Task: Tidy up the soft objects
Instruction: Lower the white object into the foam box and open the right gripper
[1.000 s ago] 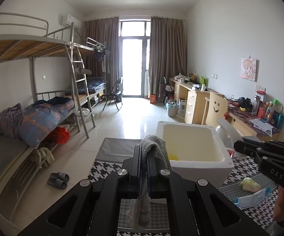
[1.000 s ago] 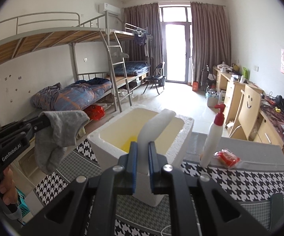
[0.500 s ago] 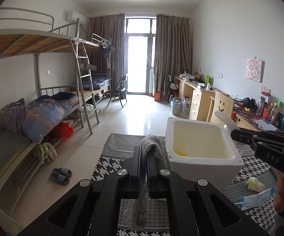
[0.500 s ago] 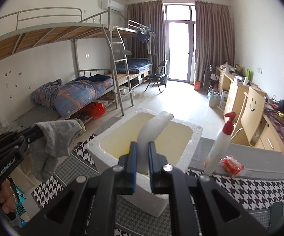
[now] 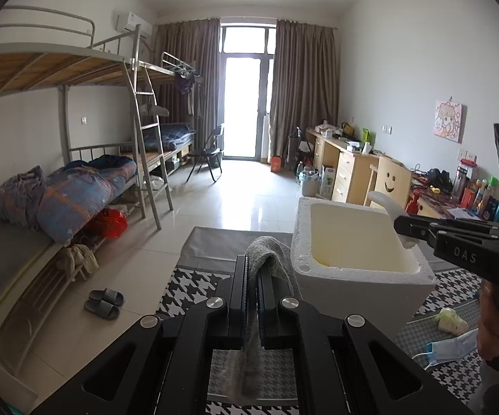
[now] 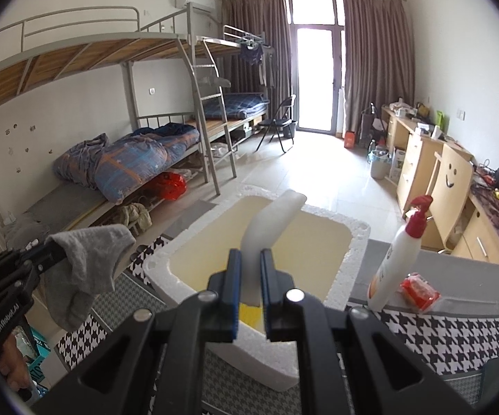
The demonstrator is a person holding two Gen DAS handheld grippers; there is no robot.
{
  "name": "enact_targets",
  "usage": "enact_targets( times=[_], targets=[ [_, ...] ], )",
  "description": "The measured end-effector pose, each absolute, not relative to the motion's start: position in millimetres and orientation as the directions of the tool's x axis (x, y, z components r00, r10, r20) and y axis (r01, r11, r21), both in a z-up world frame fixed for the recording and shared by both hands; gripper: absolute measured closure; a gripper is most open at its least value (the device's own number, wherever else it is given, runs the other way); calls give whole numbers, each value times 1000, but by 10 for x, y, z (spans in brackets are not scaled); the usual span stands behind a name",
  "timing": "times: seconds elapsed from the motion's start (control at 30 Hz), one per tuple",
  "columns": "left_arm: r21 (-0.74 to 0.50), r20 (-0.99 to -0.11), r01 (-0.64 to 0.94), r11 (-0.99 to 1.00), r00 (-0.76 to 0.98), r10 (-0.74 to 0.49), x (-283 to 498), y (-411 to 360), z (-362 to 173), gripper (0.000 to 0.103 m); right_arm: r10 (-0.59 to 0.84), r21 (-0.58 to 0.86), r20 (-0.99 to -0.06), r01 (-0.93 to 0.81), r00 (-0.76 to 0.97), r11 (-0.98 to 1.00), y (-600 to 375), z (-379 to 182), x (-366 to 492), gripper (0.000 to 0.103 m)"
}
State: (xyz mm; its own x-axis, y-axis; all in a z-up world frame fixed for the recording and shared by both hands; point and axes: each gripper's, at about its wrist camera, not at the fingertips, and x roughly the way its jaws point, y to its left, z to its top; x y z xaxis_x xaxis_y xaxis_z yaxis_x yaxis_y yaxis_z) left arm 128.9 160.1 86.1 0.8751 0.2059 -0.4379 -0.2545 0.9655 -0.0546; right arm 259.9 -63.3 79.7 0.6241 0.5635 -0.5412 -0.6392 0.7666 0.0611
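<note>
**Your two handheld grippers, up close**

Your left gripper [image 5: 252, 276] is matte black, with two flat parallel fingers [image 5: 239, 297] lined in blue along the inner pads, and round silver screws set in its angular, cut-out frame. Its side reads "GenRobot.AI" in white. Your right gripper [image 6: 250, 269] is built the same: black body, blue-edged pads, silver screws. Its side carries "DAS" lettering, and a small green light glows on its rear housing.

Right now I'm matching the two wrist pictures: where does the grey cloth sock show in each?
Left wrist: grey cloth sock at bottom centre, pinched in the left gripper.
Right wrist: it hangs at the left edge.
Shared landmark: white foam box.
</note>
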Motion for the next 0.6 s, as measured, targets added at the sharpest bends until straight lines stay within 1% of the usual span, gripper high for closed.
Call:
enact_targets(
  times=[0.6],
  targets=[
    [-64, -445, -266, 962, 870, 211, 1302, 1629, 844, 98, 543, 95, -614, -629, 573, 771, -537, 662, 2913, 90]
  ],
)
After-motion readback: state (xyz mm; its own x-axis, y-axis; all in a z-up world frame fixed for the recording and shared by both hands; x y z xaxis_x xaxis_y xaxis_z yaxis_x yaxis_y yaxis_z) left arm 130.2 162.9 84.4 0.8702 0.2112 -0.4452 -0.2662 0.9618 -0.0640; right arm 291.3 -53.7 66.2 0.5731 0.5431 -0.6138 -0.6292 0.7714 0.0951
